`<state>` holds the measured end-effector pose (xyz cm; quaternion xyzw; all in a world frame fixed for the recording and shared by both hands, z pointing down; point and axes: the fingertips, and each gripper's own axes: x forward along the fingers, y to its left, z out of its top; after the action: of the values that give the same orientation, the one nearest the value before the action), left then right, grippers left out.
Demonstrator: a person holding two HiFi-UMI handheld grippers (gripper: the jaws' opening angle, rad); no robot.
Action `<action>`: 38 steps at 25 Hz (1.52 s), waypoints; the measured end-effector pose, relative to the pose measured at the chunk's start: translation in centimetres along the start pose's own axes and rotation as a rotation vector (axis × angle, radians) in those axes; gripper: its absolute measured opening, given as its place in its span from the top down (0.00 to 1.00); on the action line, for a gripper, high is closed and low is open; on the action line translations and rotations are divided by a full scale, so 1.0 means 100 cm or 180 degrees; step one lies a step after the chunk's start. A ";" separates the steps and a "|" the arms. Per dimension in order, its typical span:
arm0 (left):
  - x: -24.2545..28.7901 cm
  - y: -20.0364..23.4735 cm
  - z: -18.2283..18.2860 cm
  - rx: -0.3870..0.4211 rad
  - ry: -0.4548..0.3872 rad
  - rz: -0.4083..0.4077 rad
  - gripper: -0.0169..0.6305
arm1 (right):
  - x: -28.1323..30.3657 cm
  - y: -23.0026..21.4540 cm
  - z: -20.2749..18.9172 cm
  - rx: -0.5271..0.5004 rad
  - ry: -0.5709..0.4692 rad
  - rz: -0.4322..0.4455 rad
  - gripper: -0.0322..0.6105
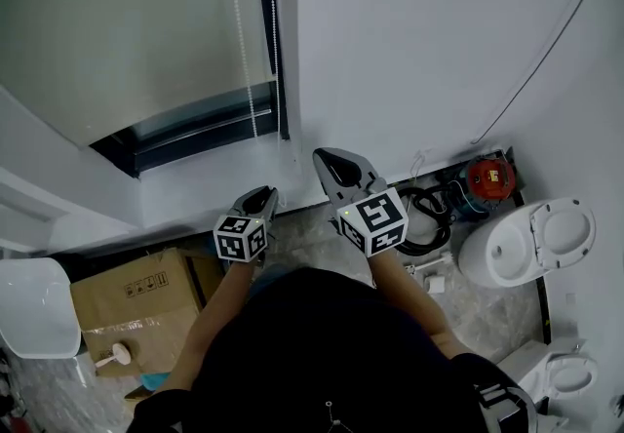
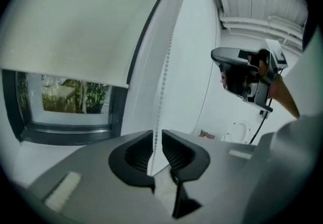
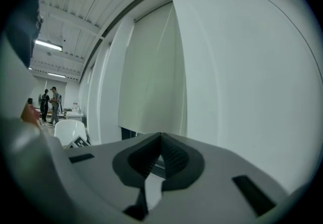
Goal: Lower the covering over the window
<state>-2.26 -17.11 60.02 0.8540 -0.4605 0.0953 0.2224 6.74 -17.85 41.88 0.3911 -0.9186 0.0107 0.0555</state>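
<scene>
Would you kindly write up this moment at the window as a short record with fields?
covering: roller blind, lowered most of the way
window glass: a strip uncovered below the blind's bottom edge
bead chain: hangs along the blind's right side
left hand-held gripper: shut on the bead chain
right hand-held gripper: shut, nothing between its jaws, held higher than the left
floor: cardboard box at left, toilet at right
</scene>
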 end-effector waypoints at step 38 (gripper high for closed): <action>-0.139 -0.038 0.280 0.0883 -0.1733 0.0939 0.96 | -0.016 -0.031 0.142 -0.0536 -0.0860 -0.0719 0.93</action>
<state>-8.04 -18.03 29.12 0.7944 -0.6043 -0.0433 -0.0432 8.73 -19.76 27.56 0.4836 -0.8656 -0.1251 -0.0349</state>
